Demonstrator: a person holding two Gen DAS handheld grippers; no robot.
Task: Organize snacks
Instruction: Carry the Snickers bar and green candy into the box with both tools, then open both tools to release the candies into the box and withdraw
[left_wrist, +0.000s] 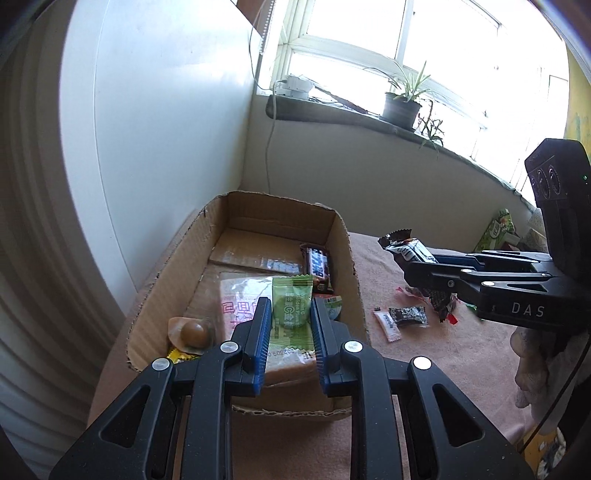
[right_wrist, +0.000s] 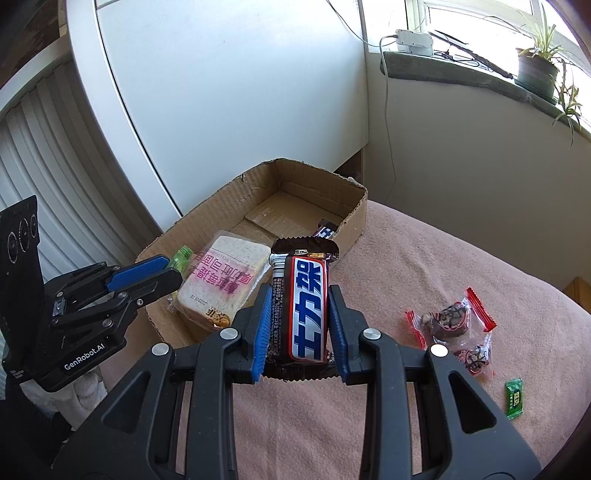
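- Grippers, two. The left gripper (left_wrist: 290, 306) is pinching one green candy packet (left_wrist: 289, 312) between its blue pads (left_wrist: 263, 321), holding it above the near end of the cardboard box (left_wrist: 347, 258). The right gripper (right_wrist: 299, 299) is clamping one brown chocolate bar (right_wrist: 304, 302) with a red, white and blue label, holding it upright over the pink cloth (right_wrist: 424, 266), just outside the box's near wall.
- Cardboard box, one, open-topped with torn edges, sitting at the far left of the cloth against a white panel (left_wrist: 166, 110).
- Items lying in the box, five in view: one wrapped slice of bread (right_wrist: 225, 280) with pink lettering, one more chocolate bar (left_wrist: 317, 263) against the right wall, one round brown sweet on a paper disc (left_wrist: 192, 332), one yellow wrapper corner (left_wrist: 179, 356) beside it, and one green-and-white item (left_wrist: 334, 306) half hidden behind the left gripper's finger.
- Items lying loose on the cloth, counted from the right wrist view: two clear packets with red ends (right_wrist: 456, 317) holding dark sweets, and one small green candy (right_wrist: 514, 398) near the edge.
- Further loose items in the left wrist view: one small black-and-white packet (left_wrist: 408, 316) and one slim white sachet (left_wrist: 386, 325), touching each other.
- Potted plant (left_wrist: 402, 103), one, standing on the windowsill (left_wrist: 332, 114).
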